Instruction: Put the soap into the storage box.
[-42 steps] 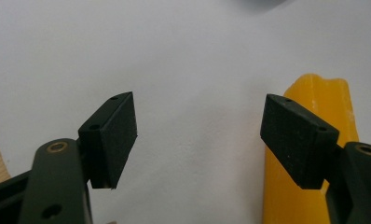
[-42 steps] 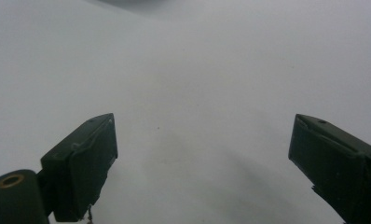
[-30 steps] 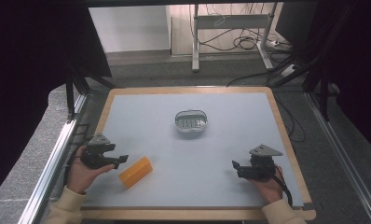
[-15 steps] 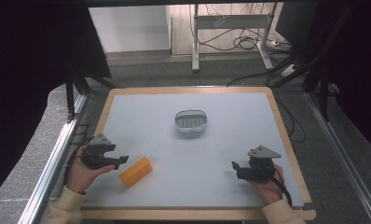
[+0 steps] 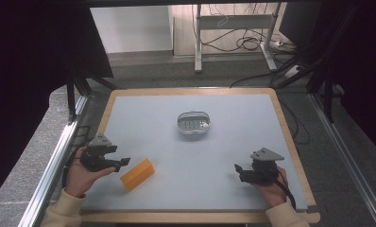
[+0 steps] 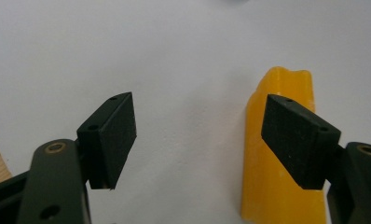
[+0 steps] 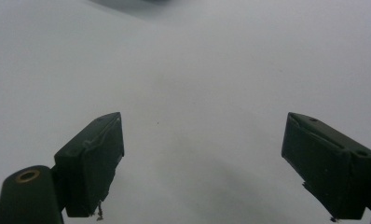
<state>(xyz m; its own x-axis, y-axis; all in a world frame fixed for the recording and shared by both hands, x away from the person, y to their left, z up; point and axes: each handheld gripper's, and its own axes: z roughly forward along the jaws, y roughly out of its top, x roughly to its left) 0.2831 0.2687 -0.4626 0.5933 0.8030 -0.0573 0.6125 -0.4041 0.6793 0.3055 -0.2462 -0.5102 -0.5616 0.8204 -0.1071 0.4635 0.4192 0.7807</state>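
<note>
Table [image 5: 252,123] first: a pale blue-grey top with a light wooden rim, standing inside a dark frame with a metal rail along its left edge. Black curtains hang at both sides of the room. Beyond the far edge lies grey floor, a white wall panel, the legs of a desk and a tangle of cables. No brand, label or writing can be read anywhere in these views.

Near the middle of the top sits a small grey bowl [image 5: 193,125] with a thin handle arched over it; what lies inside is too small to tell.

Left gripper [image 5: 121,163], held in the person's left hand [image 5: 80,177], rests low at the near left of the table. Its 2 jaws are spread wide with nothing between them. An orange block [image 5: 137,174] lies flat on the top just beside it; in the left gripper view the block [image 6: 279,154] runs behind the jaw on that view's right, outside the gap.

Right gripper [image 5: 238,169], in the right hand [image 5: 273,189], sits at the near right, well apart from the block and the bowl. Its jaws are also spread wide over bare table [image 7: 197,70].
</note>
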